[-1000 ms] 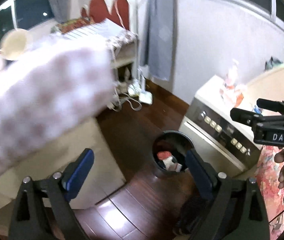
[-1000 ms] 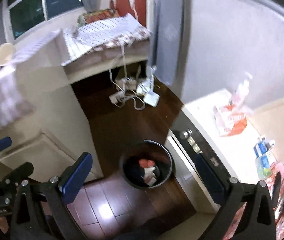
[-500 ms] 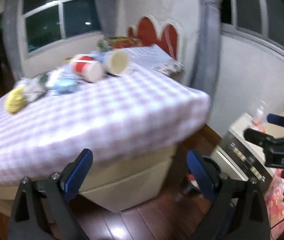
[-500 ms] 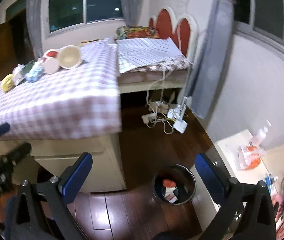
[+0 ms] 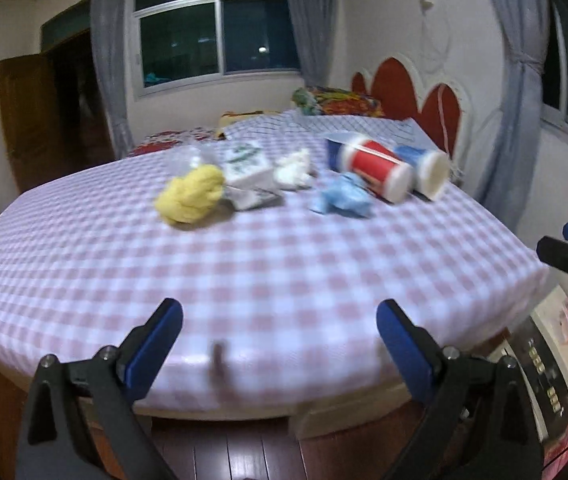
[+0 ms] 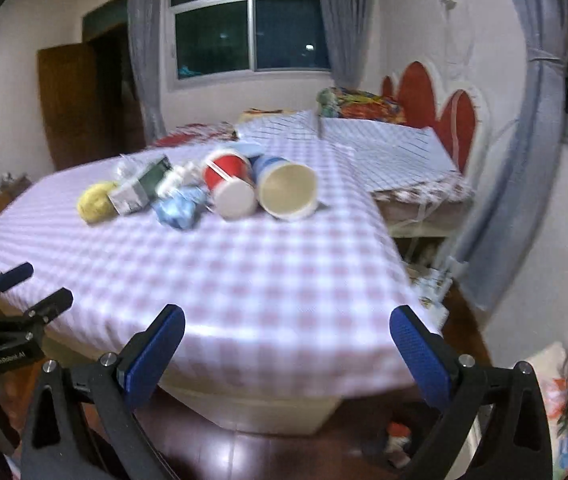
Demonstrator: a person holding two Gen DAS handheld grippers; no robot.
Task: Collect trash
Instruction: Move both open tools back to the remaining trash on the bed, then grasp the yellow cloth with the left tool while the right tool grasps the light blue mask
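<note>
Checked pink-and-white cloth covers the counter (image 5: 284, 264), and the trash lies clustered at its far side: a crumpled yellow wad (image 5: 190, 199), a small carton (image 5: 246, 166), white tissue (image 5: 293, 169), a blue wrapper (image 5: 343, 199), and a red cup (image 5: 371, 166) beside a blue cup (image 6: 284, 188), both tipped over. Left tool (image 5: 280, 336) and right tool (image 6: 287, 338) hang at the near edge, both spread wide and empty, well short of the pile. The cups are smooth, round and thin-walled, so a side nudge could roll them off, and a hard squeeze could buckle them. The wads are soft and light; a shallow pinch may slip. Snagging the slack cloth could drag everything.
</note>
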